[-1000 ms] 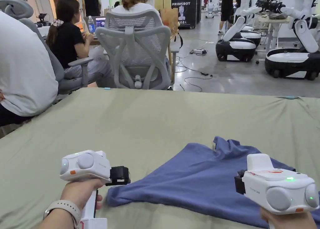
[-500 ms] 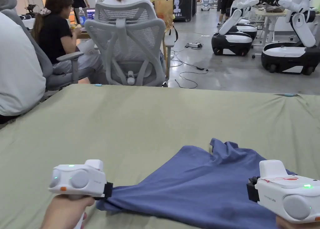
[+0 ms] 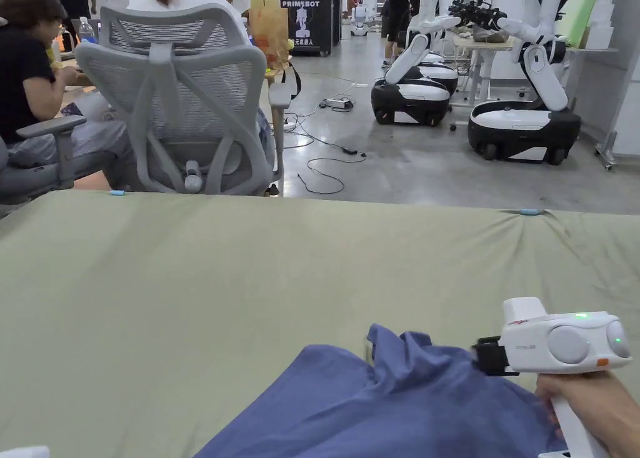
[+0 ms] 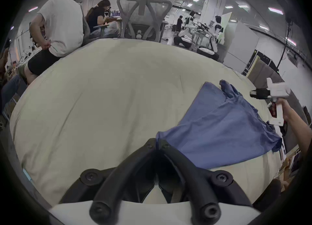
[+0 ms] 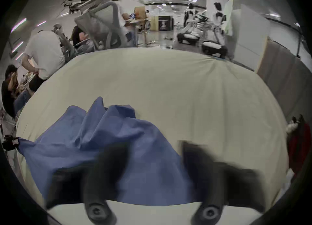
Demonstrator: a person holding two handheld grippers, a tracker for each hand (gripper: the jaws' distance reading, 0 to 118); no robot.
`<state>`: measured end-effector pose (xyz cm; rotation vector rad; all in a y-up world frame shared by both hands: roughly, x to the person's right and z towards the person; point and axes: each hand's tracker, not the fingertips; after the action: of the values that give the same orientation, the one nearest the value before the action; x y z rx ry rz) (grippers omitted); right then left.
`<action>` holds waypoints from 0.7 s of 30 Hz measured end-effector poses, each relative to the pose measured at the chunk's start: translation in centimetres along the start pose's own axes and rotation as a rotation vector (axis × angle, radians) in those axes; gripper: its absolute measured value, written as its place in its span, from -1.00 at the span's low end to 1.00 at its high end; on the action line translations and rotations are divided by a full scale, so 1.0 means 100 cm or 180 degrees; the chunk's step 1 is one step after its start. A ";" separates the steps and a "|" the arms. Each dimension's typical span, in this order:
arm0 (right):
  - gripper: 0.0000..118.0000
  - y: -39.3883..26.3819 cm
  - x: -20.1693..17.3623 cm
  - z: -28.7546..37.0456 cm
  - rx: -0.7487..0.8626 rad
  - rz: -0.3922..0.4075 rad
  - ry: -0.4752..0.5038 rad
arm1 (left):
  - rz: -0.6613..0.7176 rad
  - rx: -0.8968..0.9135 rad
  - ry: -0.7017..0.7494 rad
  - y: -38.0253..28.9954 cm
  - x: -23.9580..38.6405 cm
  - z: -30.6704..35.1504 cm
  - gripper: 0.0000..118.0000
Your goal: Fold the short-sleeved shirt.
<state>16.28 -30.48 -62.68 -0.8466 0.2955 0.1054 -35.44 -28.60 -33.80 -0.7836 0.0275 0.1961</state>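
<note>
A blue short-sleeved shirt (image 3: 400,409) lies rumpled on the near right part of a table (image 3: 250,278) covered with a pale green sheet, one bunched part sticking up at its far edge. In the left gripper view the left tool (image 4: 157,145) has its jaws clenched on a corner of the shirt, the cloth stretching away from the tips toward the right. The right tool (image 3: 490,356), held in the person's hand (image 3: 594,403), hovers over the shirt's right side, and in the right gripper view its blurred jaws stand apart, released, with blue cloth and sheet between them.
</note>
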 end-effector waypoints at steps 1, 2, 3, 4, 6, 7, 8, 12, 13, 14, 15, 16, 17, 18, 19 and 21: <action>0.37 0.002 -0.002 -0.015 -0.0045 0.0026 0.0017 | -0.0006 -0.0016 0.0009 0.001 -0.001 -0.004 -1.00; 0.89 0.002 -0.002 -0.027 -0.0094 0.0030 0.0028 | -0.0011 -0.0024 0.0019 -0.001 0.002 -0.003 -1.00; 1.00 0.001 -0.004 -0.036 -0.0056 0.0027 0.0030 | -0.0015 -0.0037 0.0020 -0.001 0.001 -0.006 -1.00; 0.91 0.001 -0.006 -0.047 -0.0075 0.0035 0.0018 | -0.0020 -0.0051 0.0016 -0.001 0.000 -0.009 -1.00; 0.67 -0.008 -0.007 -0.065 -0.0270 0.0039 -0.0080 | -0.0031 -0.0086 0.0042 -0.004 0.003 -0.011 -1.00; 0.19 -0.014 -0.008 -0.070 -0.0461 0.0062 -0.0048 | -0.0036 -0.0108 0.0058 -0.005 0.003 -0.014 -1.00; 0.03 -0.020 -0.011 -0.067 -0.0364 0.0080 -0.0053 | -0.0038 -0.0124 0.0069 -0.005 0.003 -0.017 -1.00; -0.98 -0.019 -0.021 -0.024 0.0036 0.0132 -0.0122 | -0.0056 -0.0102 0.0081 -0.002 0.006 -0.020 -1.00; -0.98 -0.018 -0.022 -0.010 0.0041 0.0149 -0.0070 | -0.0088 -0.0091 0.0085 0.001 0.008 -0.021 -1.00; -0.98 -0.018 -0.023 0.004 0.0080 0.0122 -0.0036 | -0.0119 -0.0069 0.0095 0.003 0.012 -0.017 -1.00; -0.98 -0.016 -0.025 0.022 0.0196 0.0153 -0.0086 | -0.0151 -0.0046 0.0084 0.007 0.016 -0.016 -1.00; -0.98 -0.012 -0.033 0.045 0.0314 0.0202 -0.0130 | -0.0170 -0.0017 0.0075 0.012 0.019 -0.015 -1.00; -0.98 -0.010 -0.036 0.066 0.0404 0.0229 -0.0169 | -0.0191 0.0032 0.0077 0.017 0.022 -0.011 -1.00; -0.98 -0.008 -0.040 0.087 0.0489 0.0293 -0.0222 | -0.0240 0.0095 0.0090 0.024 0.026 -0.006 -1.00; -0.98 -0.005 -0.043 0.109 0.0591 0.0358 -0.0292 | -0.0322 0.0176 0.0159 0.032 0.031 -0.002 -1.00; -0.98 0.004 -0.051 0.150 0.0778 0.0386 -0.0399 | -0.0401 0.0319 0.0205 0.050 0.040 0.010 -1.00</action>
<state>14.58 -18.86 -52.11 -0.5769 0.2361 0.2300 -32.46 -23.83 -36.97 -0.6890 0.0483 0.0496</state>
